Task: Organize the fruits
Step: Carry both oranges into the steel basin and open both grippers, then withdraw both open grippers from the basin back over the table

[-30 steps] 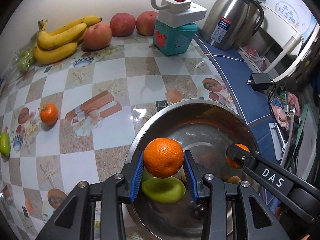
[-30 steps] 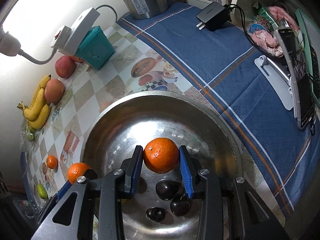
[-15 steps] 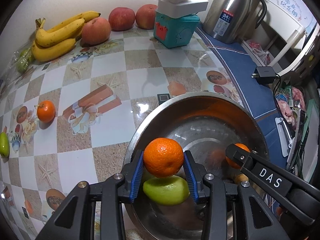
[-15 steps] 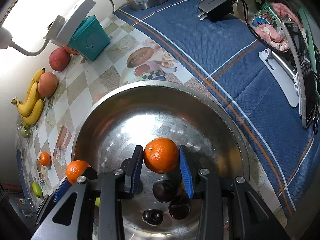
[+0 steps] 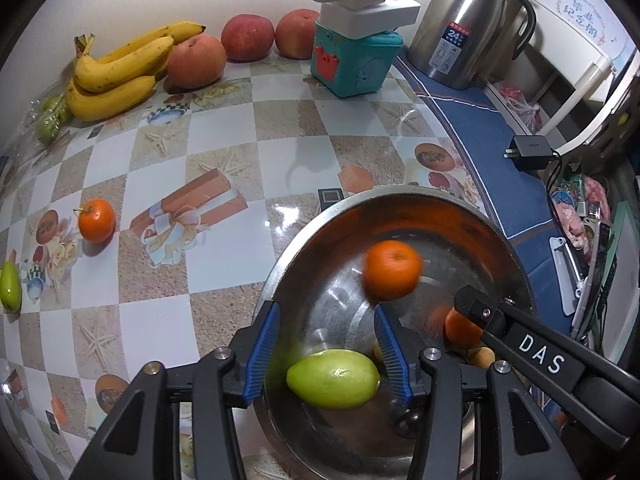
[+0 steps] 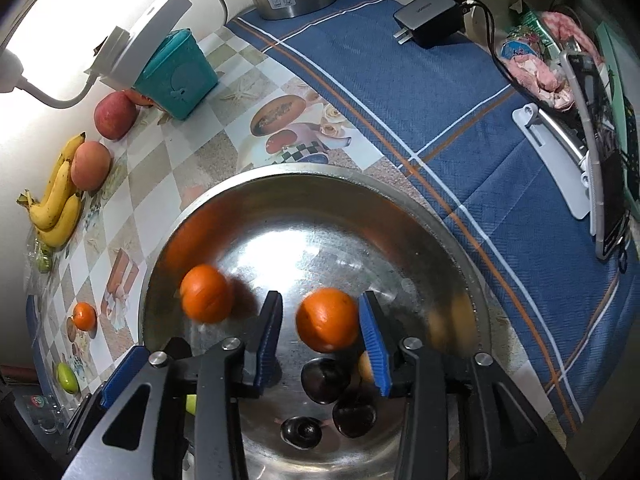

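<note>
1. Tangerines, two of them, are blurred with motion over the steel bowl (image 5: 400, 208): the left-hand tangerine (image 5: 393, 269) is past the tips of the left tool (image 5: 326, 334), and the right-hand tangerine (image 6: 327, 319) sits between the right tool's (image 6: 320, 334) blue pads.
2. Both tools have just been opening. The left tool stands open with nothing in its grip; the right tool is open too, a gap showing on one side of its fruit, so the tangerine looks let go.
3. Inside the bowl lie a green mango (image 5: 334, 378) at the near wall and three dark plums (image 6: 325, 380).
4. Outside the bowl, on the desk (image 5: 224, 168), another tangerine (image 5: 96, 221) and a small green fruit (image 5: 10, 286) wait well to its left; bananas (image 5: 120, 68) and apples (image 5: 196, 62) sit along the far wall.
5. Handling, as I judge it: tangerines are light, round, soft-skinned and prone to roll in the slick bowl. Grip across the widest middle, gently.
</note>
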The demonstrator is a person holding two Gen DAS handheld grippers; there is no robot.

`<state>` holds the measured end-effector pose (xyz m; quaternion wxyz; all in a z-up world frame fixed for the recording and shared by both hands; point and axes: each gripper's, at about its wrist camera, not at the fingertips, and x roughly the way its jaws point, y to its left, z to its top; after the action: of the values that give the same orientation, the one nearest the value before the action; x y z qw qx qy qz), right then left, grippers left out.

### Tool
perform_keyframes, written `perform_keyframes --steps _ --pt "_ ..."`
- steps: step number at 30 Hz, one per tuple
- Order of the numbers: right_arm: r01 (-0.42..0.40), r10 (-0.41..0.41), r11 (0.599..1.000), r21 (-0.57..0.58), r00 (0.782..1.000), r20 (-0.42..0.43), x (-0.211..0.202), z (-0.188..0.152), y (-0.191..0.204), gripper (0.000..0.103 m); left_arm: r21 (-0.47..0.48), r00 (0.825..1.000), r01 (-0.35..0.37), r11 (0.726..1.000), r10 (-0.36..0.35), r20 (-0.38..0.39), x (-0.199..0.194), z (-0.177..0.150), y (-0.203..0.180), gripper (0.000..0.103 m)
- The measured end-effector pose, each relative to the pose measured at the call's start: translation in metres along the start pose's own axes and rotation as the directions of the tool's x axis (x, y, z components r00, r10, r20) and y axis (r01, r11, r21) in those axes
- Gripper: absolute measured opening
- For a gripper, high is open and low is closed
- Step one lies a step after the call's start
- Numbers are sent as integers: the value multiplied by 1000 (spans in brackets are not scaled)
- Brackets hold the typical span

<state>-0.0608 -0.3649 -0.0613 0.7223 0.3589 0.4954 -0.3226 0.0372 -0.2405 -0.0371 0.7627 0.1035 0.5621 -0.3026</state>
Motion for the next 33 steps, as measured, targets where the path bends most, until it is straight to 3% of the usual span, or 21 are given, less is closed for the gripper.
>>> perform_keyframes --steps 7,12,23,28,33 --pt "2 -1 1000 -16 1000 28 -13 1 3 61 -21 1000 -12 1000 12 1 -8 1 8 60" --pt "10 -8 999 -31 999 48 -22 1 5 72 -80 999 -39 996 38 -13 -13 1 24 68" --pt "15 -11 996 -88 999 40 -27 -5 16 74 -279 994 -101 955 88 -57 -21 -6 80 88" --pt "14 -10 993 -118 999 39 -27 -9 25 82 -381 996 -75 922 48 -80 -21 -13 105 91" --pt "12 -6 989 -145 999 38 -26 -12 33 83 -423 995 -80 903 48 -86 -21 -16 119 94"
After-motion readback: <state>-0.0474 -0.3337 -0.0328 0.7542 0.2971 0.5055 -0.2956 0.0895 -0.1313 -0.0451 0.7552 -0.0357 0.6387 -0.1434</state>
